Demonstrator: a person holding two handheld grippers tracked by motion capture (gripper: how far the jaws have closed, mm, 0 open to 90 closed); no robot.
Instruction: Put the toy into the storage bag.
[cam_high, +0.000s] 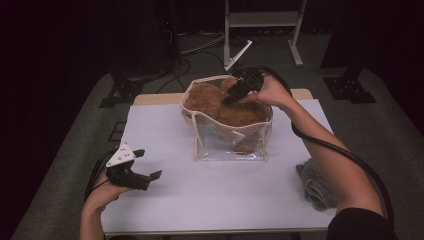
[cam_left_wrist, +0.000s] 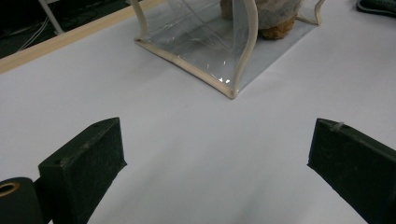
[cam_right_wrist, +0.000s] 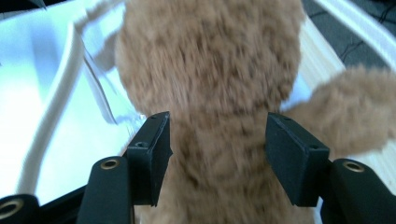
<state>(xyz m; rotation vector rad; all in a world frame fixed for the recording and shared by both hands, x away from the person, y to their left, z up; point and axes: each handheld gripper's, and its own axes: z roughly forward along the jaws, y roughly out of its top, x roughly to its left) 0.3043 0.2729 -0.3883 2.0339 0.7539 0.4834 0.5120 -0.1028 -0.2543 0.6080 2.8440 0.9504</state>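
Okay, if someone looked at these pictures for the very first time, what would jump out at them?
First, the brown plush toy bulging out of the clear bag in the middle of the white table. The right gripper reaches into the bag's top, its fingers on either side of the toy's fur. The left gripper sits open near the table's front left edge, and a grey cloth lies at the right.

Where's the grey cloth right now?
High view: the grey cloth lies at the table's right edge, beside the person's right forearm, nearer the person than the clear bag.
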